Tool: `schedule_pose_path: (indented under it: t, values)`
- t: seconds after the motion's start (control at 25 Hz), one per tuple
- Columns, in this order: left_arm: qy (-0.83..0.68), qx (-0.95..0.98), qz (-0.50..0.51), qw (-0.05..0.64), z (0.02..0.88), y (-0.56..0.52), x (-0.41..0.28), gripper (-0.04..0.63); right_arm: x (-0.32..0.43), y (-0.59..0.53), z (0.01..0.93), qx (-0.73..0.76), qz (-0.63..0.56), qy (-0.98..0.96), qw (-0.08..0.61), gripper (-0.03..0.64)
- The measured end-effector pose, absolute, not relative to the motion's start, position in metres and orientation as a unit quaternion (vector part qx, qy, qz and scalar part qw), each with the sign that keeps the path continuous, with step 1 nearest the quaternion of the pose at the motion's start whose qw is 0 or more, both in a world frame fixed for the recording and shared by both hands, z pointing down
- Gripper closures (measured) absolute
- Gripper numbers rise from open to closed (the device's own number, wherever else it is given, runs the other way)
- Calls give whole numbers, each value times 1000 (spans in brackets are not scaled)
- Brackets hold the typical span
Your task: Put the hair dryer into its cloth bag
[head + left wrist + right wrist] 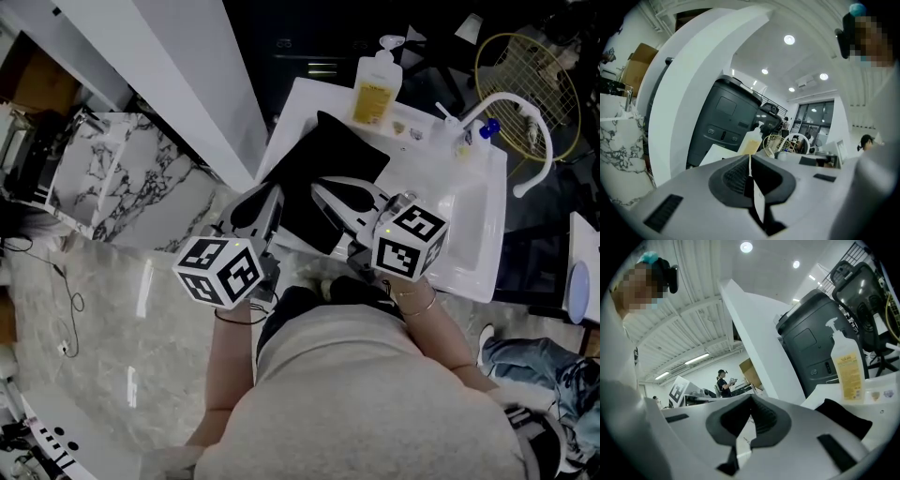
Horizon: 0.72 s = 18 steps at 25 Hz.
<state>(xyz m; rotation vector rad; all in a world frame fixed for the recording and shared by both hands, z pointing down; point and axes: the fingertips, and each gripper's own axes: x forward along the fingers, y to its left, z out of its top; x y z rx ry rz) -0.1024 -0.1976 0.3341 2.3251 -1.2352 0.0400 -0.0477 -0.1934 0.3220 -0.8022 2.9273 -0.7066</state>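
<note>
I am keeping both my left gripper (pixel 750 161) and right gripper (pixel 751 401) fully closed on nothing, hovering over the black cloth bag (pixel 328 161) lying on the white counter (pixel 424 167) beside the soap bottle (pixel 375 89)

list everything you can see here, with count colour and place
sink counter: one, white, in front of the person
cloth bag: one, black, lying on the counter left of the basin
soap bottle: one, yellow with a white pump, at the counter's back edge
faucet: one, white, arched over the basin
wire frame: one, yellowish, round, behind the faucet
marble shelf: one, white with dark veins, on the floor at left
grey machine: one, dark grey, behind the counter
left gripper: one, white and black, jaws shut, nothing between them
right gripper: one, white and black, jaws shut, nothing between them
</note>
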Motion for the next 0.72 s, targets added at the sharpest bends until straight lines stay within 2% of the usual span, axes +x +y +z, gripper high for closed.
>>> schedule_pose_path:
  t: [0.2,0.52,0.72]
  values:
    - [-454,862,7,223,320,-193,-99,580,-50,-188,313,-262,-244,932,56,618]
    - [-454,860,5,232,333,-179,-94,583,-46,-178,316,-265,-238,933,56,618]
    - [-452,851,-7,267,340,-174,-95,584,-46,-175,326,-269,-251,929,44,618]
